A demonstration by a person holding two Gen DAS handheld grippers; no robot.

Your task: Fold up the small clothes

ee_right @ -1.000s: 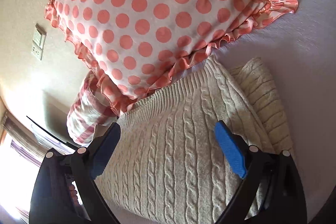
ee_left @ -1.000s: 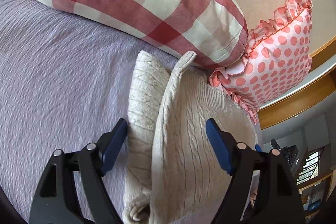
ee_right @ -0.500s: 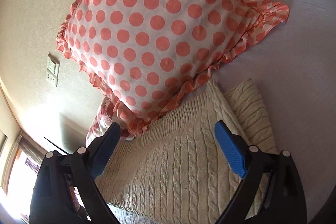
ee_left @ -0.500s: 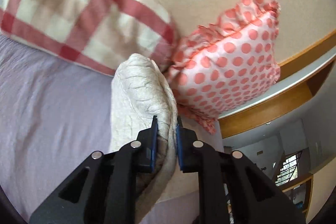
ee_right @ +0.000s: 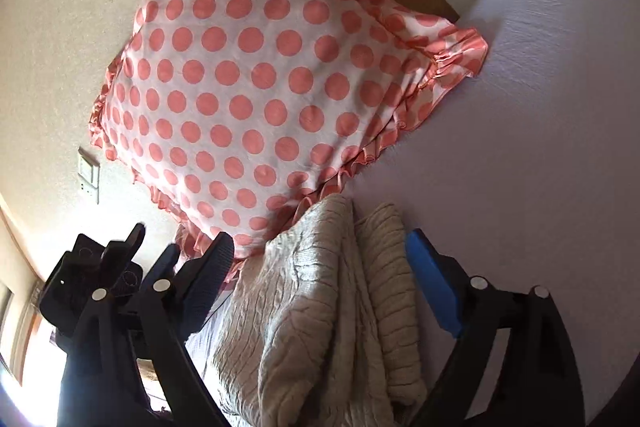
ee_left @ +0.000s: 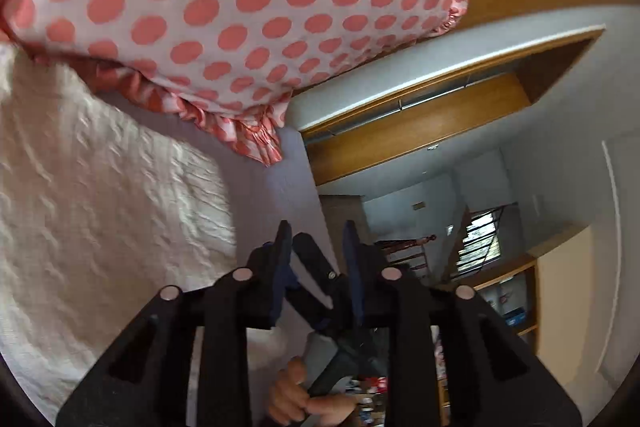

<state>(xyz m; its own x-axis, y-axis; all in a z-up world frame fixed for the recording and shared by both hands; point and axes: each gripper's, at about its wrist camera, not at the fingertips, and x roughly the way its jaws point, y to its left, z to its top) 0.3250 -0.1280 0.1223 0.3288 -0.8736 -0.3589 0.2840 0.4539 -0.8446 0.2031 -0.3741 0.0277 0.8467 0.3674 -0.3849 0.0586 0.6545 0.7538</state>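
A cream cable-knit sweater (ee_right: pixel 328 311) lies bunched on the lilac bed sheet (ee_right: pixel 520 167), between the open fingers of my right gripper (ee_right: pixel 316 267). In the left wrist view the sweater (ee_left: pixel 100 227) lies flat at the left. My left gripper (ee_left: pixel 316 255) is nearly shut with a narrow gap and holds nothing; it points past the bed edge at the right gripper, seen through the gap. The left gripper's black body shows at the left of the right wrist view (ee_right: pixel 104 275).
A white pillow with coral dots and a frill (ee_right: pixel 256 79) leans on the wall behind the sweater and fills the top of the left wrist view (ee_left: pixel 240 7). A wooden ledge (ee_left: pixel 420 131) and the room beyond lie off the bed's edge.
My left gripper closed on a sweater fold, lifted it over, then let go and swung right. The sweater now lies bunched between the right fingers. The right gripper stayed open.
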